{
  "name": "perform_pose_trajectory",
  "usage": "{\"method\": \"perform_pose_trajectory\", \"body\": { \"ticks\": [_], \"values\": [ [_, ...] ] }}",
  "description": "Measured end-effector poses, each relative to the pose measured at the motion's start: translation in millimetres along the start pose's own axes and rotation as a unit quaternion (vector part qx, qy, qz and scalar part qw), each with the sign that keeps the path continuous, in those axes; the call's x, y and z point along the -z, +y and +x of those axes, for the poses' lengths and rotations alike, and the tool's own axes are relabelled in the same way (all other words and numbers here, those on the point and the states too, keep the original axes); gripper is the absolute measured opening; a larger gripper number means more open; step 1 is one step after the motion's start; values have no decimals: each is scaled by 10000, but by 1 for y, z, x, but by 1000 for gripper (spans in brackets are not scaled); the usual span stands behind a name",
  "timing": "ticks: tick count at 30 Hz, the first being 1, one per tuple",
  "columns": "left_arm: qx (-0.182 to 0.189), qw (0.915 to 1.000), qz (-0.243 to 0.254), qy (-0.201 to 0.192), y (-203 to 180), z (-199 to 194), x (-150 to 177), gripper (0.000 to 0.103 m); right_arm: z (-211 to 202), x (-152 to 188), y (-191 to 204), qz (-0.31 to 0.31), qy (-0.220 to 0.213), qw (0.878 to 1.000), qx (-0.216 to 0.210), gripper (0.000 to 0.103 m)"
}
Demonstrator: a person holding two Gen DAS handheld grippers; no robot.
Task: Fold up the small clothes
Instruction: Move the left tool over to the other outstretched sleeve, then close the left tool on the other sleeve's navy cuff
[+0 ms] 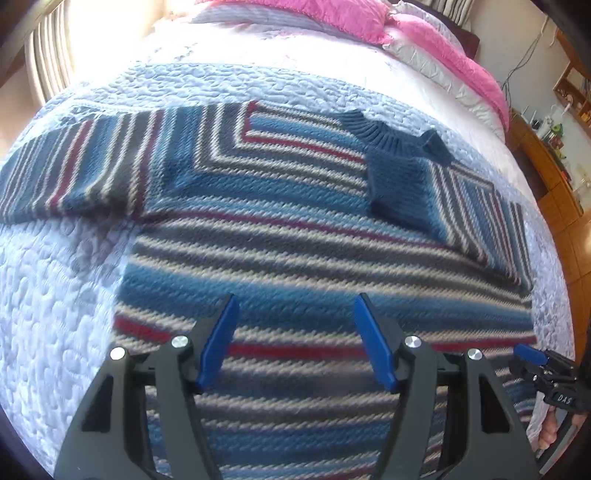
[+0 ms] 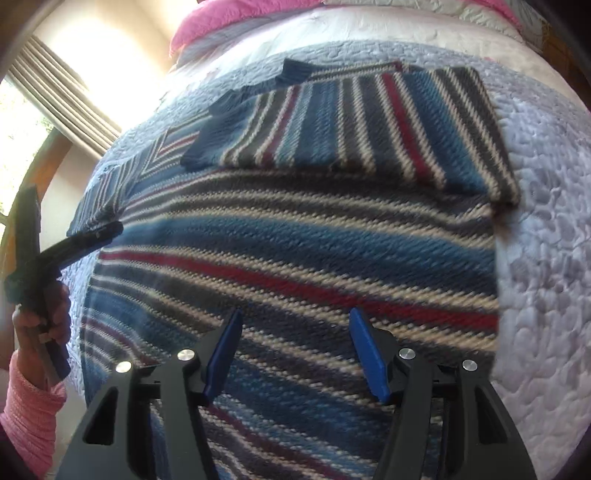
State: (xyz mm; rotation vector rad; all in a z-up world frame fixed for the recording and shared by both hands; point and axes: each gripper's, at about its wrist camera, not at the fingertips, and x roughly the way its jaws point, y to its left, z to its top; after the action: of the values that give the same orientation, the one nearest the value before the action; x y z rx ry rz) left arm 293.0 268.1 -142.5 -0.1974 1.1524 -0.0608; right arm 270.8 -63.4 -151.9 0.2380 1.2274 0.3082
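Observation:
A striped knit sweater [image 1: 280, 236] in blue, grey, white and red lies flat on the quilted bed. Its right sleeve [image 1: 461, 206] is folded across the chest; in the right wrist view that sleeve [image 2: 362, 133] lies over the sweater [image 2: 295, 258]. The left sleeve [image 1: 74, 173] stretches out to the side. My left gripper [image 1: 295, 299] hovers open over the lower body of the sweater, holding nothing. My right gripper [image 2: 295, 314] is open too, above the hem area. Each gripper shows in the other's view: the right gripper [image 1: 532, 356] at the right edge, the left gripper [image 2: 96, 232] at the left edge.
A pale quilted bedspread [image 1: 55, 295] covers the bed, with pink pillows [image 1: 369, 22] at its head. Wooden furniture [image 1: 546, 166] with small items stands at the right. A curtained window [image 2: 55, 85] is on the left. A hand in a pink sleeve [image 2: 33, 413] holds the left gripper's handle.

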Motion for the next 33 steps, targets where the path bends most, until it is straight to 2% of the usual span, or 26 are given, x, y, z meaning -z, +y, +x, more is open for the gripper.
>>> {"method": "perform_pose_trajectory", "body": {
  "ticks": [2,4,7,8,11,14,16,19,22,24,26,29,33],
  "values": [
    [-53,9999,-1,135,11,6,12,64,12,2,6,62,32,9994,326,63],
    [-8,9996,-122,268,22,18,19,65,24,2,8,160,67,9989,447,73],
    [20,9999,58,112,26,26,27,70,42,0,13,165,76,9977,660,83],
    [30,9999,95,84,25,27,28,74,45,0,15,154,58,9969,769,84],
    [134,9999,73,66,29,23,29,74,47,0,21,134,-39,9948,1009,87],
    [280,9996,31,84,45,5,27,70,36,1,18,200,-122,9956,906,84],
    [190,9998,-99,-4,64,-10,22,70,25,1,13,346,-157,9966,734,81],
    [7,9970,-746,-187,133,-35,4,70,10,1,15,394,-267,9978,462,81],
    [-471,9870,-1482,-413,211,-58,-13,70,2,0,24,157,-340,9978,540,81],
    [-546,9747,-2120,-458,267,-69,-20,67,3,-1,30,53,-329,9980,528,81],
    [-505,9585,-2766,-470,316,-75,-20,63,7,-3,33,27,-293,9983,508,79],
    [-511,9388,-3374,-470,364,-77,-20,60,14,-6,38,49,-271,9982,539,78],
    [-261,9244,-3758,-593,400,-75,-26,58,21,-5,37,48,-217,9982,556,78]
  ]
}}
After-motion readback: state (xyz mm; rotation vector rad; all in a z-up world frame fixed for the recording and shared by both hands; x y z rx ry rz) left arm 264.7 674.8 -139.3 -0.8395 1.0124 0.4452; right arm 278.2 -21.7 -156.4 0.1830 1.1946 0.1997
